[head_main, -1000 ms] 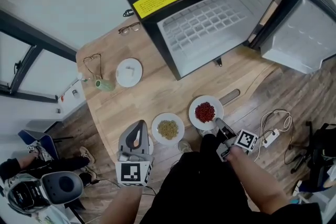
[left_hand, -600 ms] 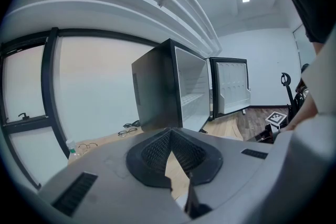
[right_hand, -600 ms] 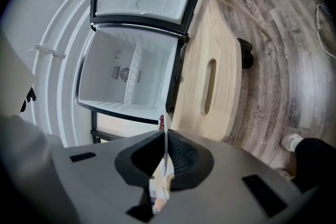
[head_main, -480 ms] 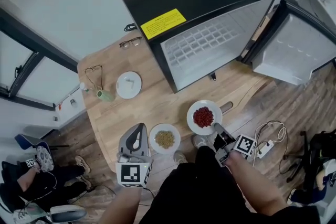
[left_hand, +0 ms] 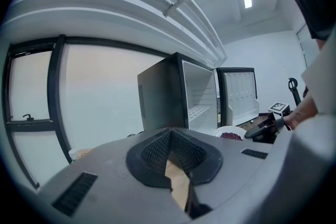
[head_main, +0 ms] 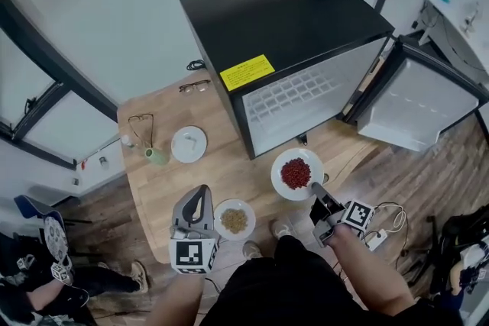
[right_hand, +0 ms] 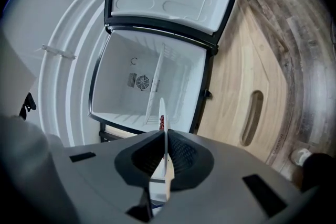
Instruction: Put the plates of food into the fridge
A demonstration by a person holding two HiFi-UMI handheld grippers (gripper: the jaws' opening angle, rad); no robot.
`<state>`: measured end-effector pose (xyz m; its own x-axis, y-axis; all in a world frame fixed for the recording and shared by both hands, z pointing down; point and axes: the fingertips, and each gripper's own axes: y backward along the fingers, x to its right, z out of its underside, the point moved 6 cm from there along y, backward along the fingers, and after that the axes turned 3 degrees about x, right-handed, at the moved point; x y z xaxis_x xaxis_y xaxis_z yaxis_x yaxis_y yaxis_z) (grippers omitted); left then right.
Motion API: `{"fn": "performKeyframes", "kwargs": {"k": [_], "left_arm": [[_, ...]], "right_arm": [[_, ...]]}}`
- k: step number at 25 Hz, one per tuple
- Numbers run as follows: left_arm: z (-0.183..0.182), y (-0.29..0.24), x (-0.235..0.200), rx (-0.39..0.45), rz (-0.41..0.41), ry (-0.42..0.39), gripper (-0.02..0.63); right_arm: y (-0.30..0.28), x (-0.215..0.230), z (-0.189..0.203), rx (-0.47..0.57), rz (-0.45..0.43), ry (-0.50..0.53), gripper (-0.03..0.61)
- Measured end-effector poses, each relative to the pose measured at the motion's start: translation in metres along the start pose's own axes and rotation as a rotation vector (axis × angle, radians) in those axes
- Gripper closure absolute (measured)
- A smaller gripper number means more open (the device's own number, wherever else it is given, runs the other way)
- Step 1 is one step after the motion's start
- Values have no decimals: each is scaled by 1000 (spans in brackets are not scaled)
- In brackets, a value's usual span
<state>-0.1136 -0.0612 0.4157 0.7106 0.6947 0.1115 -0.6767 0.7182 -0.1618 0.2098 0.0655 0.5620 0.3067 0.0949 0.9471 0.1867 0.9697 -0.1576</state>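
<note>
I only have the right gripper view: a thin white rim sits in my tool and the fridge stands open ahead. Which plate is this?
Observer: It's the plate of red food. The right tool is shut on its near rim.
Operator: Where is the other plate of food?
Observer: The plate of tan food sits on the wooden table, just right of the left tool.
Operator: Is the left tool carrying anything?
Observer: No. The left gripper view shows its jaws together with nothing between them.
</note>
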Motion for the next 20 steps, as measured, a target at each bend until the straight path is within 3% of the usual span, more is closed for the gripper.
{"fn": "performKeyframes", "kwargs": {"k": [20], "left_arm": [[-39,-23,-27,74,-90,-30,611]], "right_arm": [[-80,-72,-82,20,-72,6,545]]}}
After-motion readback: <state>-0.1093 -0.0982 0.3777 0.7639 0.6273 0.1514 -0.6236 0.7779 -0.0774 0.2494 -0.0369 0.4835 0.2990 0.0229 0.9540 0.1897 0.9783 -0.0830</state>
